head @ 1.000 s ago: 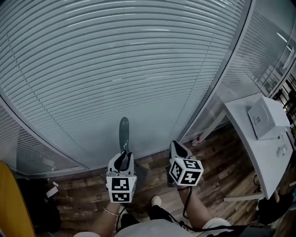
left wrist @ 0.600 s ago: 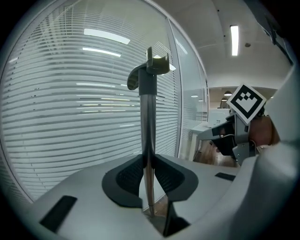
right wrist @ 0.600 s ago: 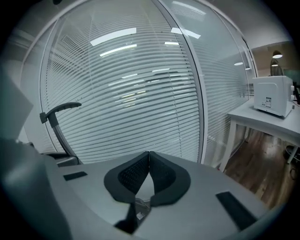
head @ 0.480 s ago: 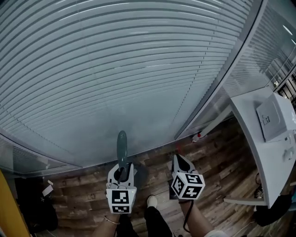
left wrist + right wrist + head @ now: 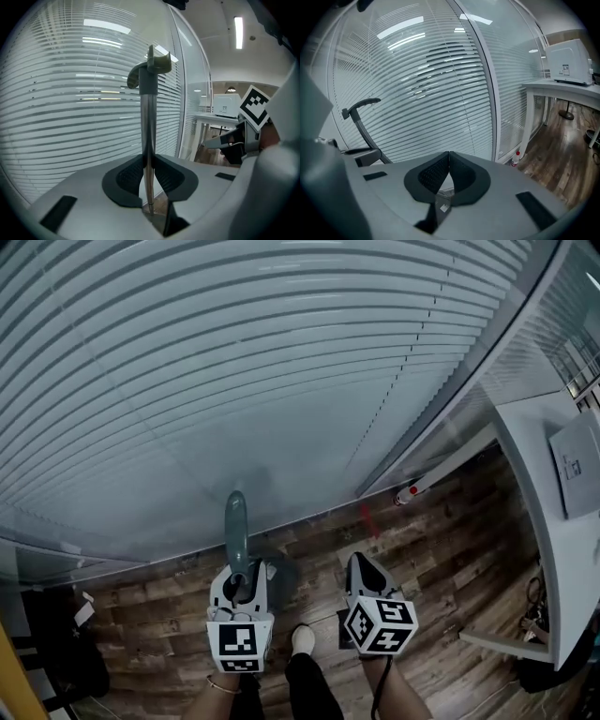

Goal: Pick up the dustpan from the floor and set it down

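Grippers lower than before, left gripper (image 5: pixel 149 177) jaws clamp upright dustpan handle (image 5: pixel 149 117), right gripper (image 5: pixel 448 171) jaws together, empty

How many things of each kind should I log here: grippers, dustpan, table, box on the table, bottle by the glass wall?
Grippers: 2 (left gripper, jaws on the dustpan's handle; right gripper, jaws together, empty)
Dustpan: 1
White table: 1
White box: 1
Red-capped bottle: 1
Total: 6
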`<state>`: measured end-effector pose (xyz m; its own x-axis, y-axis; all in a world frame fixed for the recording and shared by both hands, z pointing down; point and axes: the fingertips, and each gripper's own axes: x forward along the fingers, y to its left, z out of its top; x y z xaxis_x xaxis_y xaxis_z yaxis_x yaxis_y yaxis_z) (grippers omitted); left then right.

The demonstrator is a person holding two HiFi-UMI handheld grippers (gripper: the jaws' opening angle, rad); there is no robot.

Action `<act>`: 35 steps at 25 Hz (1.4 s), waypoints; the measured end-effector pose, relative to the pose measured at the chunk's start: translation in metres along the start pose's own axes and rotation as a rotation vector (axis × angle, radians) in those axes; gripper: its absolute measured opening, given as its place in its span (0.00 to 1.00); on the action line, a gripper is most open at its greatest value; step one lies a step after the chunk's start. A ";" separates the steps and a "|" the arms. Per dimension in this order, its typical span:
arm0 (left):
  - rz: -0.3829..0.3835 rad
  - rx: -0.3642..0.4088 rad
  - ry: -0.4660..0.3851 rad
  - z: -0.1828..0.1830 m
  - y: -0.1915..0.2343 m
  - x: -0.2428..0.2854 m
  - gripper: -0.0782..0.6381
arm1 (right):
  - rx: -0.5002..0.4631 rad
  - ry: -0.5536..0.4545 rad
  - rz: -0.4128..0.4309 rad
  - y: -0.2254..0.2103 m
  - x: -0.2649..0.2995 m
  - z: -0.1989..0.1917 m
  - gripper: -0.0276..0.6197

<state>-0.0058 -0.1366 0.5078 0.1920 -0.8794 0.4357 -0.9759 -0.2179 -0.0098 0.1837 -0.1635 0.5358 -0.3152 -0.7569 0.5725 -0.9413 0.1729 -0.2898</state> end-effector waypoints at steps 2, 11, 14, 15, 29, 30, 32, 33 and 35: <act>-0.001 0.001 0.006 -0.012 -0.003 0.010 0.23 | 0.005 0.009 -0.001 -0.006 0.007 -0.010 0.09; -0.016 0.025 0.057 -0.057 -0.020 0.039 0.23 | 0.032 0.044 -0.019 -0.036 0.022 -0.046 0.09; -0.018 0.027 0.069 -0.065 -0.024 0.049 0.23 | 0.038 0.050 -0.027 -0.044 0.025 -0.055 0.09; -0.018 0.027 0.073 -0.067 -0.024 0.051 0.23 | 0.043 0.053 -0.031 -0.046 0.026 -0.059 0.09; -0.008 0.035 0.143 -0.101 -0.027 0.076 0.23 | 0.058 0.082 -0.030 -0.052 0.034 -0.088 0.09; -0.005 0.033 0.145 -0.103 -0.027 0.076 0.23 | 0.058 0.084 -0.030 -0.052 0.033 -0.090 0.09; -0.002 0.028 0.141 -0.104 -0.027 0.077 0.23 | 0.055 0.087 -0.032 -0.053 0.032 -0.092 0.09; -0.001 0.029 0.138 -0.104 -0.028 0.078 0.23 | 0.052 0.088 -0.033 -0.053 0.032 -0.094 0.09; 0.001 0.033 0.137 -0.104 -0.029 0.080 0.23 | 0.048 0.091 -0.034 -0.053 0.033 -0.096 0.09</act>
<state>0.0274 -0.1570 0.6364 0.1729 -0.8139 0.5547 -0.9718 -0.2327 -0.0386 0.2117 -0.1370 0.6435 -0.2946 -0.7010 0.6495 -0.9456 0.1159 -0.3039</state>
